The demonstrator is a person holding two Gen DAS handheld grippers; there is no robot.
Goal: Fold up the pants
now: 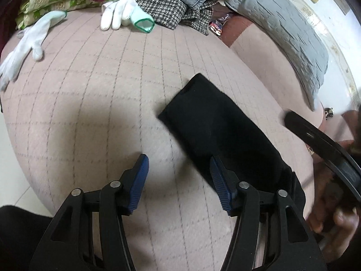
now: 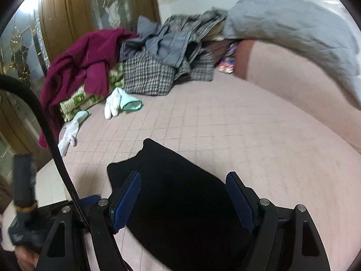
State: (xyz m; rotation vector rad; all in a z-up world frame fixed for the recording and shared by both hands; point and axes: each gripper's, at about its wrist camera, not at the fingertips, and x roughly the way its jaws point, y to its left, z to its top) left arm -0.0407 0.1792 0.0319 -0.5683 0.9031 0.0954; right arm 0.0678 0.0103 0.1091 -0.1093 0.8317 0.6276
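Note:
The black pants (image 1: 216, 124) lie folded into a narrow strip on the pink quilted bed cover (image 1: 90, 90). My left gripper (image 1: 178, 167) hovers open just left of the strip's near end, nothing between its blue pads; the right-hand pad overlaps the cloth's edge in the picture. In the right wrist view the same black pants (image 2: 180, 192) spread below my right gripper (image 2: 182, 180), which stands open above them with its pads apart from the cloth. The other gripper's black frame (image 1: 327, 153) and a hand (image 1: 334, 216) show at the right edge.
Two white gloves (image 1: 121, 13) (image 1: 24, 45) lie toward the far side. A pile of clothes, houndstooth (image 1: 162, 2), maroon (image 2: 85, 63) and grey, sits behind them on green-patterned bedding. A grey quilted pillow (image 1: 286, 29) lies at the right. A cable (image 2: 52, 135) hangs at left.

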